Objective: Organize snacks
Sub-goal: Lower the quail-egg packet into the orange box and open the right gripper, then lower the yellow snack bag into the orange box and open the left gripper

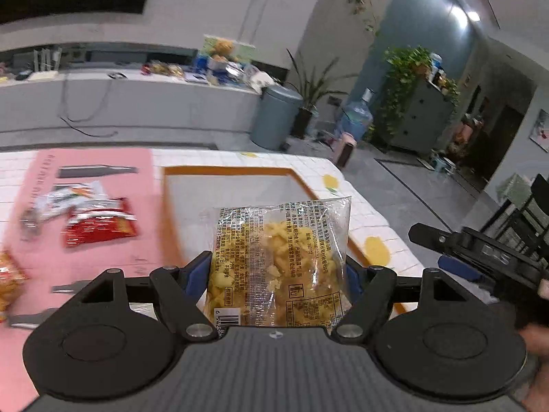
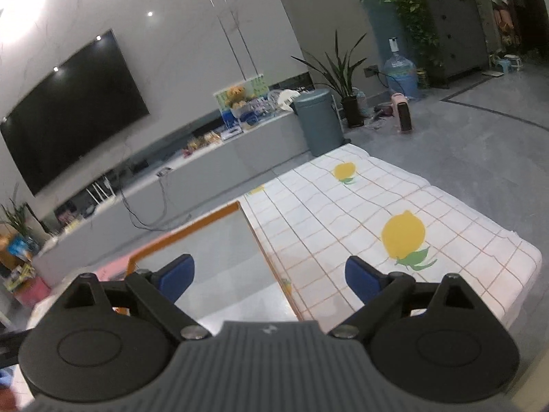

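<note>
My left gripper (image 1: 274, 274) is shut on a clear bag of yellow snacks (image 1: 278, 261) and holds it upright above the orange-rimmed tray (image 1: 233, 185). A red snack packet (image 1: 99, 228), a white packet (image 1: 68, 199) and an orange packet (image 1: 8, 279) lie on the pink mat (image 1: 103, 250) to the left. My right gripper (image 2: 269, 276) is open and empty above the tray's right edge (image 2: 264, 250); it also shows at the right of the left wrist view (image 1: 456, 250).
The table has a white lemon-print cloth (image 2: 377, 206). Its far and right edges drop to the floor. Beyond stand a grey bin (image 2: 319, 120), a low TV cabinet (image 2: 206, 161) with clutter, plants and a water jug (image 2: 399, 72).
</note>
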Demonstrator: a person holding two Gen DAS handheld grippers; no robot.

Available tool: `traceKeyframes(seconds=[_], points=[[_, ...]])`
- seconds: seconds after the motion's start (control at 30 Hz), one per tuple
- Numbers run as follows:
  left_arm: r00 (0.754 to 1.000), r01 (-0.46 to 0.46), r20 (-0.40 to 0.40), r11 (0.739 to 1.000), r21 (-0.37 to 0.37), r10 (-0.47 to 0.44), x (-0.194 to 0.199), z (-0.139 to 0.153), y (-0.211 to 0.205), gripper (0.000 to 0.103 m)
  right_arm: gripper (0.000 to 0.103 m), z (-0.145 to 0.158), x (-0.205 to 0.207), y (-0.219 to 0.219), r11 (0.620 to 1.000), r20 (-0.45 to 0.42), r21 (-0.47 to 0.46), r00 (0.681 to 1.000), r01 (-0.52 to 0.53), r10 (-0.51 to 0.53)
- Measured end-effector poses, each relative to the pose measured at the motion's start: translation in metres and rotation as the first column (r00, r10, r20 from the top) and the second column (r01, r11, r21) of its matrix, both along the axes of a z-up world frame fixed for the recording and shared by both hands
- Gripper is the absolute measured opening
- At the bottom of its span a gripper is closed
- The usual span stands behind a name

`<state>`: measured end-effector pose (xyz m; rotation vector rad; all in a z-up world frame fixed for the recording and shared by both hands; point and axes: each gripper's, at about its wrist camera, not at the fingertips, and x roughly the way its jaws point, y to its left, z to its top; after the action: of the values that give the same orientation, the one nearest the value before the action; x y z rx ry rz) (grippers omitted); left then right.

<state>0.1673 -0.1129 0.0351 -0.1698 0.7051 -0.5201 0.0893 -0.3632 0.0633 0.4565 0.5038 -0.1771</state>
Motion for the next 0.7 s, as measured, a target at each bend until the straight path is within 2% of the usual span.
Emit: traceKeyframes(seconds=[0.2, 0.3, 0.4, 0.57, 0.6, 0.7], points=[[0.994, 0.048, -0.102, 0.998, 0.028, -0.045, 0.04, -0.031, -0.056, 0.086, 0.096, -0.001, -0.002, -0.011, 0.999, 0.011, 0.045, 1.0, 0.022, -0.023], [0.989, 0.03, -0.145, 0.997, 0.072, -0.019, 0.057, -0.049, -0.071, 0.086, 0.096, -0.002, -0.003, -0.013, 0.998, 0.016, 0.067, 1.0, 0.021, -0.022], [0.982, -0.005, -0.187, 0.988, 0.157, 0.035, 0.073, -0.065, -0.079, 0.086, 0.096, -0.003, -0.003, -0.015, 0.997, 0.019, 0.072, 1.0, 0.02, -0.022], [0.977, -0.024, -0.196, 0.95, 0.312, 0.089, 0.083, -0.083, -0.092, 0.086, 0.096, -0.006, -0.003, -0.017, 0.995, 0.017, 0.092, 1.0, 0.024, -0.026], [0.976, -0.027, -0.196, 0.946, 0.324, 0.095, 0.084, -0.085, -0.094, 0.086, 0.096, -0.006, -0.003, -0.017, 0.995, 0.017, 0.093, 1.0, 0.023, -0.025], [0.972, -0.02, -0.217, 0.953, 0.301, 0.089, 0.085, -0.084, -0.094, 0.087, 0.096, -0.006, -0.001, -0.018, 0.995, 0.018, 0.096, 1.0, 0.022, -0.024]])
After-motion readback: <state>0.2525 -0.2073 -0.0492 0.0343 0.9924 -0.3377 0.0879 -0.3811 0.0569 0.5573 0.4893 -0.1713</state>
